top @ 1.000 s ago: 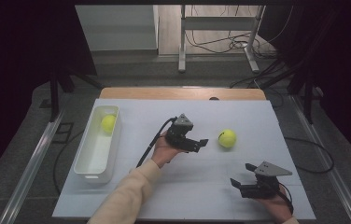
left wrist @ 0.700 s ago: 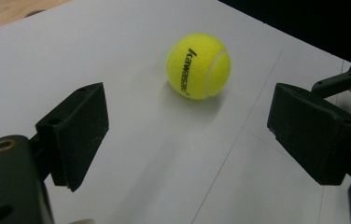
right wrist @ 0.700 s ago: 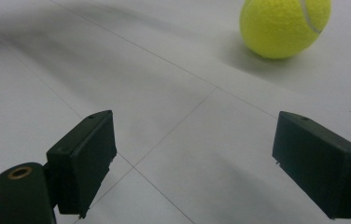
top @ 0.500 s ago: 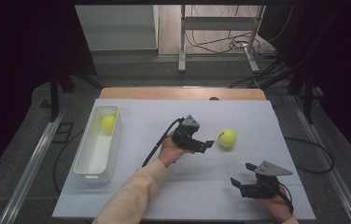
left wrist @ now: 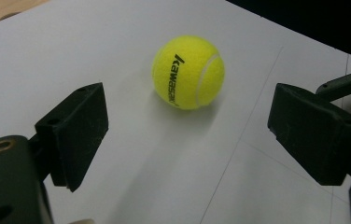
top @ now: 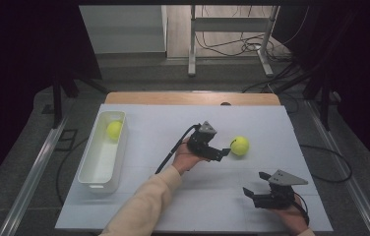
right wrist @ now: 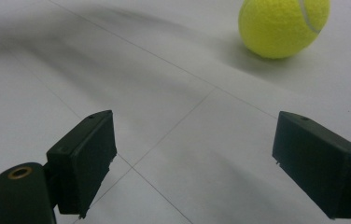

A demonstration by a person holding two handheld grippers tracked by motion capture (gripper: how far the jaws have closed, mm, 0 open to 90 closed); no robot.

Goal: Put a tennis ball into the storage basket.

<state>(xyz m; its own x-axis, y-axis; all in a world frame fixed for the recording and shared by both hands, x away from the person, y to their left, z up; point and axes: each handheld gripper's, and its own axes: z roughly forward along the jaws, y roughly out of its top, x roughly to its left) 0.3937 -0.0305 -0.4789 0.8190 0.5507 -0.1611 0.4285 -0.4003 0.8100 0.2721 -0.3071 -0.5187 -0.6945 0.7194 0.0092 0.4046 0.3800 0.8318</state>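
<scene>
A yellow tennis ball lies on the white table top, right of centre. My left gripper is just left of it, open, its jaws pointing at the ball. In the left gripper view the ball sits ahead of the wide-apart jaws, untouched. My right gripper rests low near the front right, open and empty. In the right gripper view the ball is far off at the upper right. A second yellow ball lies in the far end of a white bin.
The white bin stands along the table's left side. A wooden strip runs along the far edge. Cables trail from both grippers. Dark floor and a metal frame lie beyond the table.
My left gripper has moved to the right, closing in on the loose tennis ball. The right gripper and both balls have stayed put.
</scene>
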